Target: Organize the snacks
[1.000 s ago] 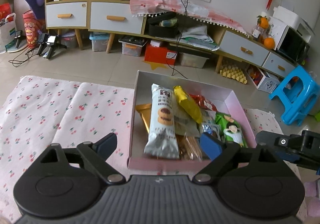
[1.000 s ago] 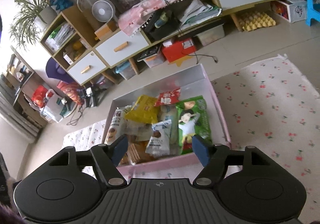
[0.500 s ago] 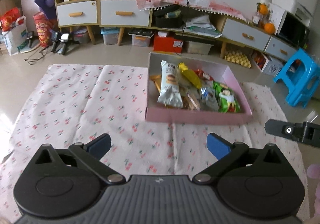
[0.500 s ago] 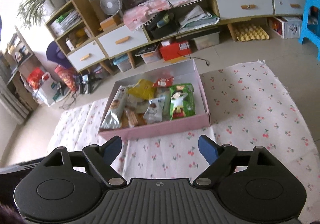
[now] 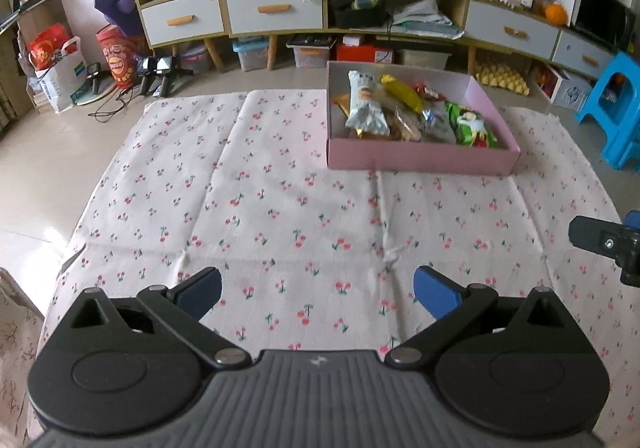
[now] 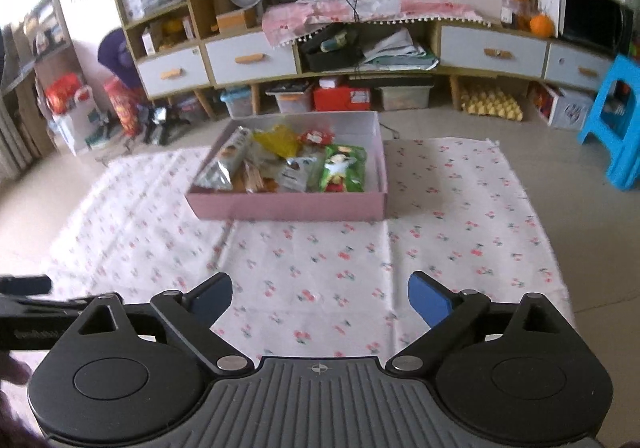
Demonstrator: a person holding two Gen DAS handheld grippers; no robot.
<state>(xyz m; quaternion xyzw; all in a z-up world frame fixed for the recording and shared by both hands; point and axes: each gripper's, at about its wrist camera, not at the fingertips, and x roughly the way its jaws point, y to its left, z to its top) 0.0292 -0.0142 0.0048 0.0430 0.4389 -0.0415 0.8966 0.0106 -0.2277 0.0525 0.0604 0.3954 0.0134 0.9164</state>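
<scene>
The pink box (image 5: 420, 157) is seen at about 1 o'clock from the left gripper (image 5: 316, 288) and at 12 o'clock from the right gripper (image 6: 320, 298). It sits on the cherry cloth (image 5: 280, 207), well apart from both. The snacks (image 5: 404, 109) are piled inside the box. The fingers of both grippers are spread wide, and nothing is held in them.

The snacks look packed tight and lie over each other. If one bag is pulled, others may be dragged out too. The shiny wrappers look slippery, so a bag may be dropped. The box looks light, so it may be pushed along the cloth if its wall is bumped.
</scene>
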